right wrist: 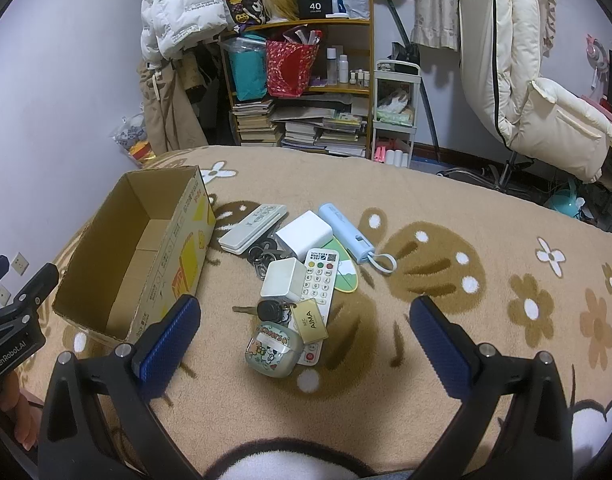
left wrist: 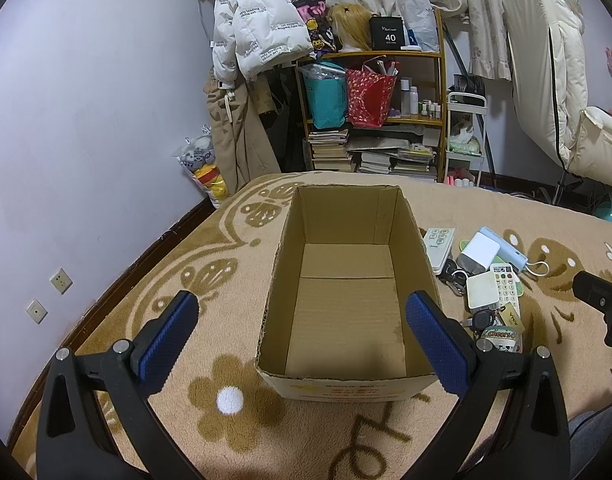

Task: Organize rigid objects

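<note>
An open, empty cardboard box (left wrist: 346,312) stands on the flowered blanket; it also shows in the right wrist view (right wrist: 145,248). My left gripper (left wrist: 301,308) is open, held above the box's near end. To the right of the box lies a pile of small things: a white remote (right wrist: 317,280), a white cube charger (right wrist: 282,279), a second white charger (right wrist: 303,234), a blue power bank (right wrist: 346,232), a grey case (right wrist: 253,227), keys with a gold tag (right wrist: 273,311) and a "Cheers" earbud case (right wrist: 270,350). My right gripper (right wrist: 301,312) is open, above the near end of the pile.
The beige blanket (right wrist: 446,320) covers the whole surface. Behind it stand a wooden shelf (left wrist: 386,116) with books and bags, hanging coats, a white trolley and a cream chair (right wrist: 546,100). The left gripper's body shows at the right wrist view's left edge (right wrist: 13,320).
</note>
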Tool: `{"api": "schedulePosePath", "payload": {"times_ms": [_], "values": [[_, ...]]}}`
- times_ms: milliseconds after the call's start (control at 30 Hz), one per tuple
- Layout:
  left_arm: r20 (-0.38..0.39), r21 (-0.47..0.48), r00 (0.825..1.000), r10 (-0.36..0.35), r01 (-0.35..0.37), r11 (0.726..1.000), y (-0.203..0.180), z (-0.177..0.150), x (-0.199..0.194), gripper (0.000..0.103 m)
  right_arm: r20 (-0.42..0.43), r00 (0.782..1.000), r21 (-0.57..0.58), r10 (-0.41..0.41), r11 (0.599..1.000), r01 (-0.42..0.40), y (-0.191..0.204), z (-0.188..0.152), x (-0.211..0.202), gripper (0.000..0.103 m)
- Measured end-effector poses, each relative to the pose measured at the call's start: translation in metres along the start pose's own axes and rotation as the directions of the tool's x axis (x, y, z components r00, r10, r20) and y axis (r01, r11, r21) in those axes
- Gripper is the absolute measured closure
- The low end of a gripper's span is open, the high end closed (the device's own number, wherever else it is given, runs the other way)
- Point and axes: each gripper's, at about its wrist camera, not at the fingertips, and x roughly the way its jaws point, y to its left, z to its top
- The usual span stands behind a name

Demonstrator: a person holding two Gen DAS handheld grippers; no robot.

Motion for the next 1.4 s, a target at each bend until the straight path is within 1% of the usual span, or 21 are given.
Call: {"api": "schedulePosePath", "payload": {"times_ms": [467,600,700,900,967,1067,1133,1200,1300,1400], "values": [[-0.006,0.002,1.000,-0.007,0.007,1.000,-0.001,0.000,0.001,0.001,-0.006,1.000,-0.003,0.002,1.000,-0.002,0.004,0.002,-0.001,0.000],[-0.034,0.012,0.999,-0.024,0.024,1.000,0.001,-0.003,0.009,0.001,-0.015,1.000,0.004,0.018,1.000,-0.018,0.002,0.001,0.011,0.000],[-0.032,0.020,0.999,-0.028,0.029,0.999,0.001,-0.002,0.010,0.001,-0.016,1.000,0.005,0.025,1.000,-0.025,-0.001,0.000,0.017,0.000],[-0.065,0.033,0.997,-0.029,0.031,0.999,0.003,0.007,0.023,0.001,-0.030,0.999,-0.019,0.021,1.000,-0.021,0.006,0.006,0.032,0.000],[-0.074,0.033,0.997,-0.018,0.021,0.999,0.003,0.011,0.027,0.001,-0.034,0.999,-0.034,0.016,0.999,-0.018,0.009,0.008,0.037,0.000],[-0.105,0.037,0.994,-0.031,0.035,0.999,0.005,0.014,0.038,0.001,-0.043,0.999,-0.060,0.013,0.998,-0.016,0.016,0.011,0.045,0.000],[-0.111,0.043,0.994,-0.013,0.018,0.999,0.005,0.015,0.044,0.001,-0.050,0.999,-0.071,0.013,0.997,-0.017,0.020,0.011,0.050,0.000],[-0.123,0.047,0.992,0.000,0.006,0.999,0.006,0.017,0.052,0.001,-0.063,0.998,-0.081,0.013,0.997,-0.018,0.022,0.012,0.055,0.000],[-0.154,0.032,0.988,-0.023,0.028,0.999,0.008,0.019,0.064,0.001,-0.095,0.995,-0.076,0.021,0.997,-0.029,0.026,0.013,0.065,0.000],[-0.185,0.034,0.982,-0.019,0.026,0.999,0.010,0.021,0.080,0.001,-0.119,0.993,-0.083,0.011,0.996,-0.021,0.028,0.010,0.072,0.000]]}}
